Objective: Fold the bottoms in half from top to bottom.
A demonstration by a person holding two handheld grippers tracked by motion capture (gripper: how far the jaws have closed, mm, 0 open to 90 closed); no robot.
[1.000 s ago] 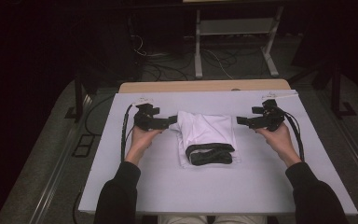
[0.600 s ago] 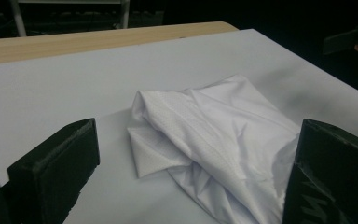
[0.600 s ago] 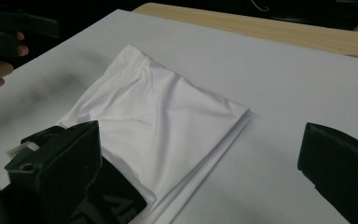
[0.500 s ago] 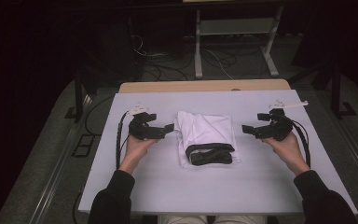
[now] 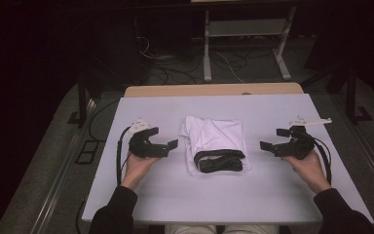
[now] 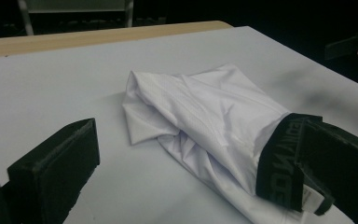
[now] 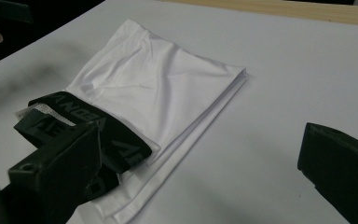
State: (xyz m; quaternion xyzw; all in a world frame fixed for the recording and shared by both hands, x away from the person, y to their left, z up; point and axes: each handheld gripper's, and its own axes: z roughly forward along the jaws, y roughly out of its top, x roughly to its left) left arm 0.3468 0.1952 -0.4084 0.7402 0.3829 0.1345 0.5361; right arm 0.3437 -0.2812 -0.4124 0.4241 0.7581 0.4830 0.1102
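Folded white fabric garment with a black lettered elastic waistband (image 5: 214,145) sits mid-table on the white tabletop (image 5: 272,195), waistband at the near edge, folded body running to the far side. Left hand-held gripper (image 5: 172,145) is just left of it, jaws apart, holding nothing; right hand-held gripper (image 5: 265,146) is further off on the right, jaws also apart and empty. Both rest low near the table, tips pointing inward at the garment. The fold looks close to done, so my read is that the step in hand is a final tidy or a pick-up of the bundle. From the left gripper view the left side is rumpled — loose creases bunch near the far-left corner (image 6: 137,109), and a white label tab (image 6: 314,200) sticks out at the waistband. From the right gripper view the right edge (image 7: 214,105) is clean, stacked layers aligned. To do it well: come in flat along the table from both sides, slide the lower jaw under all layers rather than just the top one, and close on the stacked edges, not the loose creases. Grip near the waistband end, where it's thickest — that should hold the layers together. Lift both sides level so the fold doesn't open.
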